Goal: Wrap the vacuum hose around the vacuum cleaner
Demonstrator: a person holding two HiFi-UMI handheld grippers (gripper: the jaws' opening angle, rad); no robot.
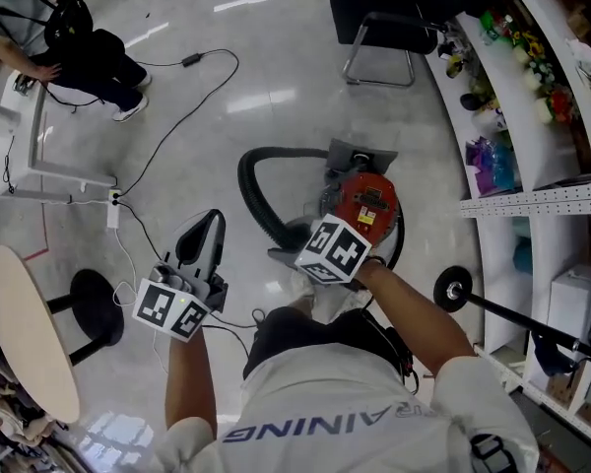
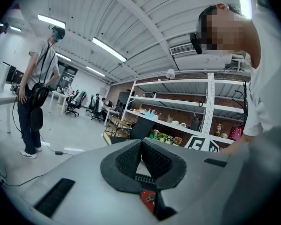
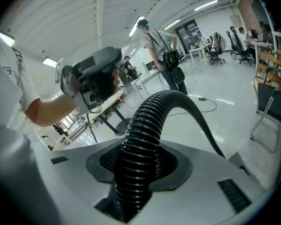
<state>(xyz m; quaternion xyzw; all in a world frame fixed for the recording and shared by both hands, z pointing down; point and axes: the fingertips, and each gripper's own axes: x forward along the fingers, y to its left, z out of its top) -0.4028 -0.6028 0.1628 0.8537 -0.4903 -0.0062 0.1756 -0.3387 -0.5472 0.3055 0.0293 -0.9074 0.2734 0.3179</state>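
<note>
Person stands on a glossy grey floor (image 1: 276,97), a gripper in each hand, above a red vacuum cleaner (image 1: 372,203).

Right gripper (image 3: 139,161): fingers clamped on the vacuum hose (image 3: 154,111), black and ribbed. It fills the gap between the pads, rises out of them and bends away to the right. In the head view this gripper sits just over the cleaner's near-left edge.

Hose in the head view: leaves the cleaner's far side, arcs out to the left across the floor and curves back in to the right gripper. A further dark arc shows along the cleaner's right side.

Left gripper (image 2: 140,146): fingers closed together at the tips, nothing between them. Held off to the left of the cleaner, clear of the hose loop.

Surroundings: black chair (image 1: 374,18) beyond the cleaner; white shelving (image 1: 532,200) with small goods at right; a thin cable (image 1: 177,116) trailing across the floor; round beige tabletop (image 1: 25,333) at lower left; a bystander (image 1: 79,47) at upper left.
</note>
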